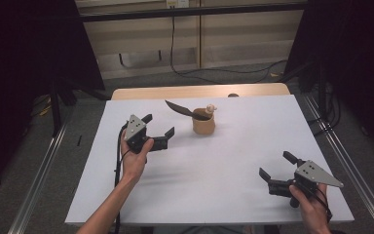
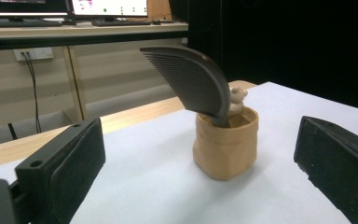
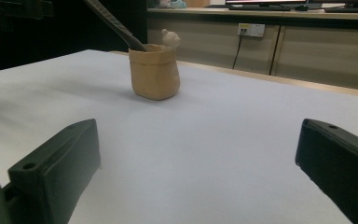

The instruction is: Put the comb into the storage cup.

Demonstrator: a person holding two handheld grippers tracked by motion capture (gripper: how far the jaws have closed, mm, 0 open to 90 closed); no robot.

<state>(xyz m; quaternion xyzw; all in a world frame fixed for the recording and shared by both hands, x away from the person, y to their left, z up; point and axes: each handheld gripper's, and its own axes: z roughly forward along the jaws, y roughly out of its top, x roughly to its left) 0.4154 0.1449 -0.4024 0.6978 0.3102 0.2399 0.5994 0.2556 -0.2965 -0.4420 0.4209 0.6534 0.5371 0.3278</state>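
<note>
High view: tan pouch-shaped holder [image 1: 204, 126] mid-table, dark comb [image 1: 180, 109] leaning out of it leftward. My left gripper [image 1: 157, 130], jaws apart, sits just beside it; right gripper [image 1: 278, 165], jaws apart, well away. I'd approach level and pinch the comb's spine, not its teeth.

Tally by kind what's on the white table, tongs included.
Tan cup: 1
Dark comb, standing in the cup: 1
Small tan figure at the cup's rim: 1
Tongs, left and right, both open and held above the table: 2
Total: 5
</note>
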